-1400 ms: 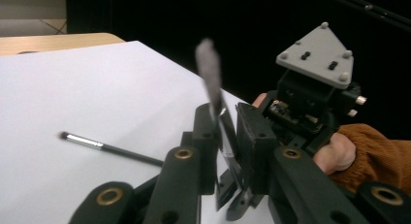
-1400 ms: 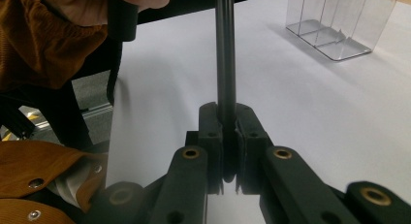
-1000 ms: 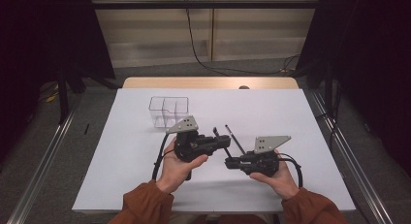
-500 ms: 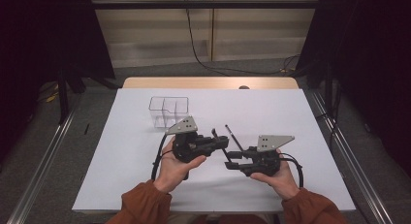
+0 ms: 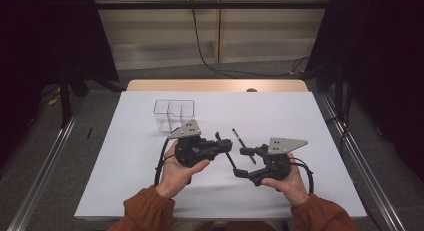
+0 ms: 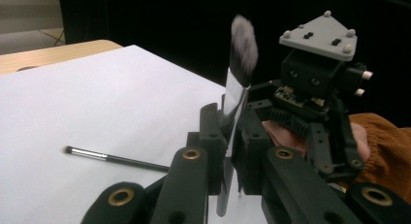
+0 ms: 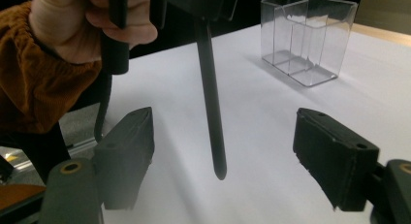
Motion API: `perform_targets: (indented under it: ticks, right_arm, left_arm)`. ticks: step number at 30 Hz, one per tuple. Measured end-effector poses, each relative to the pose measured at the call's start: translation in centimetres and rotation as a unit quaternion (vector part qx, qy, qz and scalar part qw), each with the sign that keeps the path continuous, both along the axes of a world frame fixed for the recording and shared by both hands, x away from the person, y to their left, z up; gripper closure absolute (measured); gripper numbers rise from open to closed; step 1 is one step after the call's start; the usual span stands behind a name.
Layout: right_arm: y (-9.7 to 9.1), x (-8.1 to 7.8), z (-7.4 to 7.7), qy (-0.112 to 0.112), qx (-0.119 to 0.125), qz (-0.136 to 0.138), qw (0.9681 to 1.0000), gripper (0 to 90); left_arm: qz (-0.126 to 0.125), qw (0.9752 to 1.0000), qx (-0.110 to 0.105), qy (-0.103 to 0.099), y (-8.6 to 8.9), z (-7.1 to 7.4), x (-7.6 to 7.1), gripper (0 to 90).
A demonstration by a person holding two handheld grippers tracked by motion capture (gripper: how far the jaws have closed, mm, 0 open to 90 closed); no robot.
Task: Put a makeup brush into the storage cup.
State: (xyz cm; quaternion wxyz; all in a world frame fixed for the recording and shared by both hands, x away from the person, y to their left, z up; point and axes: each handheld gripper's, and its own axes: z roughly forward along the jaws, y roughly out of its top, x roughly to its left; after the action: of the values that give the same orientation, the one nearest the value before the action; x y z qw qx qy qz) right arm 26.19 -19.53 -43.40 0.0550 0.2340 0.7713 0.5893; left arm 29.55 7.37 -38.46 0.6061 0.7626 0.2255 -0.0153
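Since the earlier frame, right claw [image 5: 241, 162] has just been opening off the brush [image 6: 241, 54] handle; left claw [image 5: 223, 146] stays clenched on it, frame centre. Handover done; next, carry it to the organizer [image 5: 173, 114], upper left.

Between the left gripper's [image 6: 231, 151] fingers [image 6: 212, 132] the brush [image 6: 237, 88] has its ferrule partly hidden and its bristle tip blurred, while above the right gripper's [image 7: 223, 151] fingers [image 7: 127, 146] its handle is cut off at the top edge.
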Motion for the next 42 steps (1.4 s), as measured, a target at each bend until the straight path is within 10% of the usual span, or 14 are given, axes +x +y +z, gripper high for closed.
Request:
perform_targets:
  ticks: [6, 23, 42]
  right_arm:
    - [-0.1, 0.0, 0.1, -0.001, 0.002, -0.016, 0.9999, 6.0]
    - [-0.9, -0.1, 0.1, -0.006, -0.015, -0.036, 0.9992, 3.7]
    - [-2.9, -1.1, -0.1, -0.031, 0.008, -0.119, 0.9923, 0.6]
  left_arm:
    - [0.012, 0.9999, 0.007, -0.002, 0.9, 0.1, 0.5, 83.7]
    - [0.010, 0.9995, 0.023, -0.017, 2.8, 1.0, 0.6, 83.7]
    - [0.031, 0.9987, 0.025, -0.032, 4.8, 2.0, 1.0, 83.7]
